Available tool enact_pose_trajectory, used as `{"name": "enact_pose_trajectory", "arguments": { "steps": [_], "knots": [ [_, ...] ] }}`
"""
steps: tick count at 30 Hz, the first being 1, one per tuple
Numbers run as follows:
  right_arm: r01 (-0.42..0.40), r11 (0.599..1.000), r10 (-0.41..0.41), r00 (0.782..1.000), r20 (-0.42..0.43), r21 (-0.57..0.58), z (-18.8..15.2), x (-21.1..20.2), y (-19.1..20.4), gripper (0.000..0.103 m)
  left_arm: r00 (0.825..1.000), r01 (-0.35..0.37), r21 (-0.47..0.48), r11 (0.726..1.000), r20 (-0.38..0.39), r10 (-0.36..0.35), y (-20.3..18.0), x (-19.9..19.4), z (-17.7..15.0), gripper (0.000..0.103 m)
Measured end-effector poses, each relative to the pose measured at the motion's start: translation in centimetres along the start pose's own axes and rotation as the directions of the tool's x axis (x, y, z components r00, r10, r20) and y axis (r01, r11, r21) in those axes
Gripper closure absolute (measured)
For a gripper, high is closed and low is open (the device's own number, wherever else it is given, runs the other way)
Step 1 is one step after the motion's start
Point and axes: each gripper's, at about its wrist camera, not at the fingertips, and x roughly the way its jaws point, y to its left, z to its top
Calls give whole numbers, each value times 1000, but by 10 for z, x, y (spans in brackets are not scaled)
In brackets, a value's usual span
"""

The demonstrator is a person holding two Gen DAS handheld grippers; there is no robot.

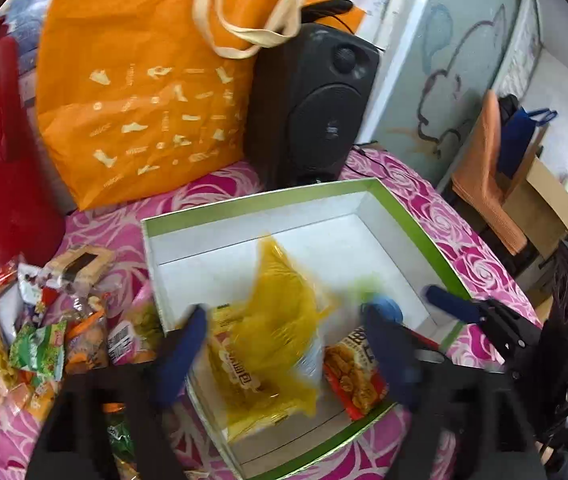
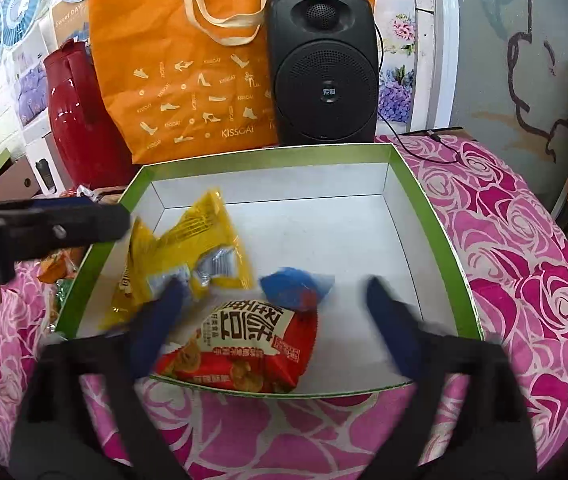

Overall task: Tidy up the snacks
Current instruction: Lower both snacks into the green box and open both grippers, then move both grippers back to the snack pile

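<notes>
our left gripper [image 1: 284, 344] is spread wide over the green-rimmed box [image 2: 435, 216], gripping nothing; the blurred yellow snack bag [image 1: 280, 332] sits between its fingers. our right gripper [image 2: 272, 320] gapes empty above the red snack packet [image 2: 244, 344] and blue packet [image 2: 295, 284] inside.

left gripper [image 1: 284, 344]: black body, dark-blue fingers [image 1: 182, 354] | right gripper [image 2: 276, 320]: same black frame, blue fingers [image 2: 389, 320]

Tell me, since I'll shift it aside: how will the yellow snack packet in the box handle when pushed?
The yellow snack packet looks crumpled and thin, so probably floppy and light. Its glossy film may slide easily on the box floor rather than roll.
</notes>
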Motion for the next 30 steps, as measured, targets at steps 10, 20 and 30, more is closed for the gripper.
{"name": "enact_pose_trajectory", "arguments": {
  "steps": [10,20,30],
  "knots": [
    [16,1000,-16,999,-48,-1,-2,5,12,1,994,-105,2,994,20,105,16,-16,-15,11],
    [-45,996,49,997,58,-73,7,-47,53,1,970,-218,-53,975,97,222,41,-91,-31,11],
    [-375,890,374,926,-55,-260,-14,-55,152,1,941,-309,-242,920,62,332,104,-147,-105,11]
  ]
}}
